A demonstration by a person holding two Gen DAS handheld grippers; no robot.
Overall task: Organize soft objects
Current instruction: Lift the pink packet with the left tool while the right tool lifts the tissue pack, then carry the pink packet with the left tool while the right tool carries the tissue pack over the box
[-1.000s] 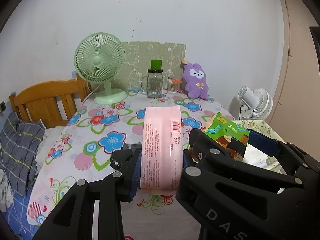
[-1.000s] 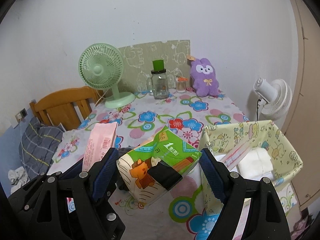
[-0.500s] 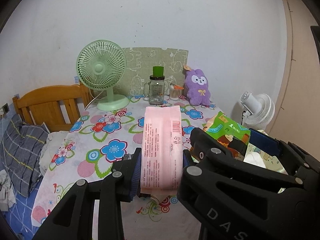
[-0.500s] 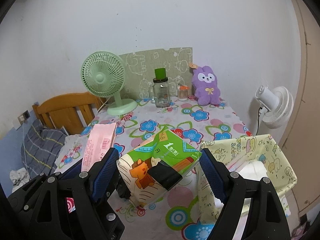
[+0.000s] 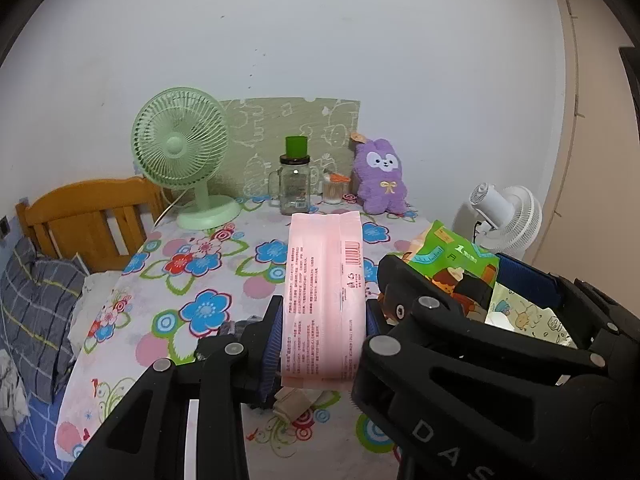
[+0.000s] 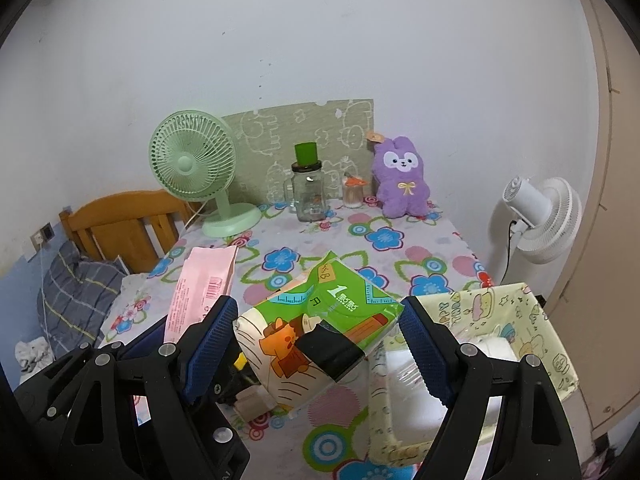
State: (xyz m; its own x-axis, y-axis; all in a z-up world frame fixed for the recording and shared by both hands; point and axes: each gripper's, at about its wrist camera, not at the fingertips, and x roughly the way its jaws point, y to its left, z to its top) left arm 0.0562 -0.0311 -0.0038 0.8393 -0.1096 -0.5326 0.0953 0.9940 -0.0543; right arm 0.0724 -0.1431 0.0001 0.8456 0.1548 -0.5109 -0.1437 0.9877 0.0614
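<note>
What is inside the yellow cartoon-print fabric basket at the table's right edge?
Inside the yellow cartoon-print fabric basket, white soft packs show, one in clear wrap. The right gripper's finger and the basket's near wall hide the bottom.

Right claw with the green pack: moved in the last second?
Yes. The right claw, shut on the green pack, has risen and pulled back: the yellow fabric bin now sits lower and more of the flowered tablecloth shows beyond the pack.
</note>
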